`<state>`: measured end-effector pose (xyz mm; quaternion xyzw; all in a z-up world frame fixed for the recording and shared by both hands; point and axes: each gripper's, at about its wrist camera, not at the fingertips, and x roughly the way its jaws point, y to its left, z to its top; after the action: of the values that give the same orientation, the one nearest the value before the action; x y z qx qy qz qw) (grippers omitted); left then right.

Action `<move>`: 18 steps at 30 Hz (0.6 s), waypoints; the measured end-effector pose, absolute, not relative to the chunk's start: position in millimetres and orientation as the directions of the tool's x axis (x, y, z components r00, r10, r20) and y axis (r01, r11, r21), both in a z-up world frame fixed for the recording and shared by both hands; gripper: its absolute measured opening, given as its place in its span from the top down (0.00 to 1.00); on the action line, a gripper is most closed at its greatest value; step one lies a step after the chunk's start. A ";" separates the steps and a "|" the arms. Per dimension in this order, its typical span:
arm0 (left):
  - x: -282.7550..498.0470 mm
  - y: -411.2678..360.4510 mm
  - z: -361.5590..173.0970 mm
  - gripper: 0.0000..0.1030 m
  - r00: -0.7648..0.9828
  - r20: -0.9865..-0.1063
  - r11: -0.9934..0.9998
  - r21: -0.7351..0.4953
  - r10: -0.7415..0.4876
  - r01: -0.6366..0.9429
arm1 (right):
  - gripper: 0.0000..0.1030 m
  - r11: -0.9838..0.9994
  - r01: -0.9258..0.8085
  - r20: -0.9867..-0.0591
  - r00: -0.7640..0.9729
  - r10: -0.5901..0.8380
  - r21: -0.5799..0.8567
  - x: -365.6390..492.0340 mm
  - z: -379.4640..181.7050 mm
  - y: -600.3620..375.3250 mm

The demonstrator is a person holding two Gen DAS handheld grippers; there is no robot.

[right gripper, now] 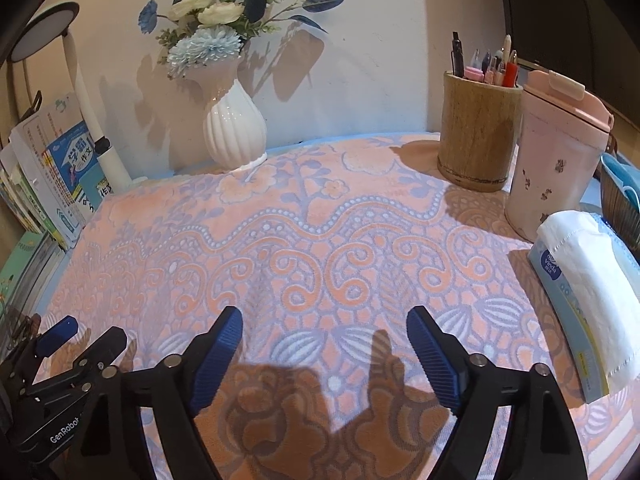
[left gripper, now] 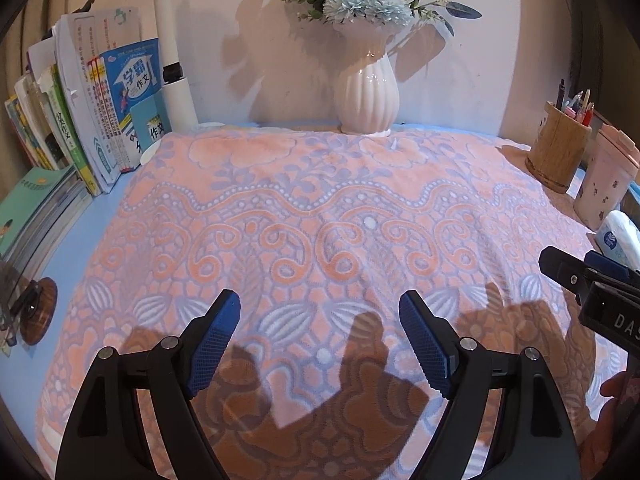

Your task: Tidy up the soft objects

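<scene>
I see the blanket (left gripper: pixel 320 220) spread flat across the tabletop. My left gripper (left gripper: pixel 320 336) and right gripper (right gripper: pixel 325 350) hover over its near edge, both spread wide, pinching nothing. Only the right view shows the whole tissue pack (right gripper: pixel 580 300) at the right edge.

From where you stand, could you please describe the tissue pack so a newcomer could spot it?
Follow the patterned pink blanket to its right edge. Past the wooden pen holder and pink lidded cup lies the tissue pack: the only flat one, pale blue, with a white tissue sticking out.
</scene>
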<state>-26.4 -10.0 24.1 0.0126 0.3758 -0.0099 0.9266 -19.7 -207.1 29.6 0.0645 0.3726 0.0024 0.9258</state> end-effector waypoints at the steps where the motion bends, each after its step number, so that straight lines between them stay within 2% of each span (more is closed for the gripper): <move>1: -26.8 -9.9 24.1 0.22 0.718 -0.696 1.000 0.015 -0.008 0.026 | 0.18 0.992 0.041 -0.692 0.720 0.053 0.118 -19.5 29.5 -206.4; 18: -24.9 -9.8 22.7 0.22 0.707 -0.707 0.999 0.013 -0.014 0.033 | 0.17 0.996 0.020 -0.693 0.720 0.043 0.082 -20.8 28.2 -199.3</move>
<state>-24.9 -9.8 22.7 0.0124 0.3824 -0.0128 0.9238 -20.8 -199.3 28.2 0.0418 0.3744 0.0063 0.9263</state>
